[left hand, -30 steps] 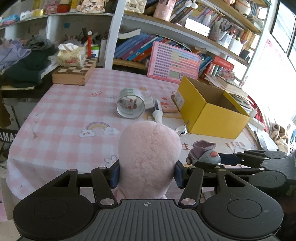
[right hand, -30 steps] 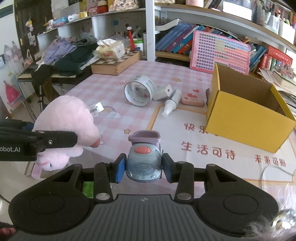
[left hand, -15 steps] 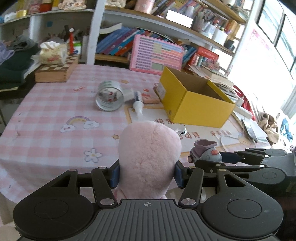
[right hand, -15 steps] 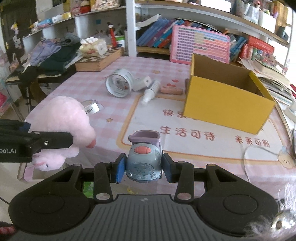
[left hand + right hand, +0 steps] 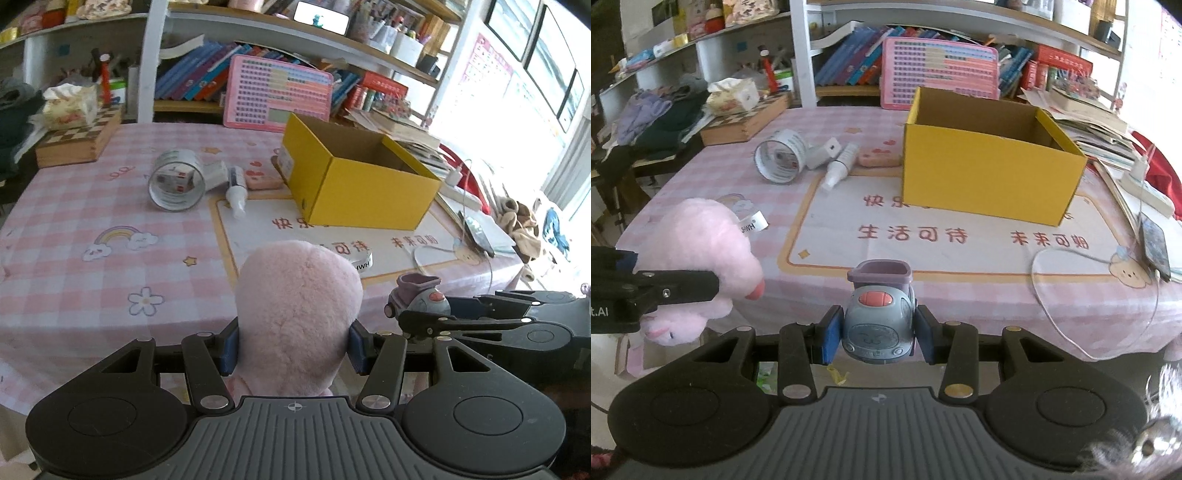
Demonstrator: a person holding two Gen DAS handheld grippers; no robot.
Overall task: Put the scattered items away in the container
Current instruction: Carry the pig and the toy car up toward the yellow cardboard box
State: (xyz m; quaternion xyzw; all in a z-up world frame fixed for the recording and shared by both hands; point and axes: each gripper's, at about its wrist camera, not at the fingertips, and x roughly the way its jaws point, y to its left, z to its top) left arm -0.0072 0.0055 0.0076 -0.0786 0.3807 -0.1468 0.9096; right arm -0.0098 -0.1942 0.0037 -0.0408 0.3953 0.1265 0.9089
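Observation:
My left gripper (image 5: 293, 345) is shut on a pink plush toy (image 5: 297, 317), held off the near edge of the table. The plush (image 5: 701, 254) hangs at the left of the right wrist view. My right gripper (image 5: 875, 332) is shut on a grey toy car with a purple bucket (image 5: 877, 314), which also appears as the toy car (image 5: 419, 301) in the left wrist view. The open yellow box (image 5: 986, 177) stands ahead on the table, empty as far as I see. A tape roll (image 5: 781, 157), a white spray bottle (image 5: 838, 170) and a pink eraser-like block (image 5: 877, 159) lie left of the box.
A wooden chess box (image 5: 746, 122) with a tissue pack sits at the far left of the pink checked tablecloth (image 5: 92, 266). A pink board (image 5: 938, 74) leans on bookshelves behind. A phone (image 5: 1154, 243), a cable and stacked papers lie at the right edge.
Both grippers have swung to the right along the table's near edge with their toys still held. The yellow box now sits more central in both views.

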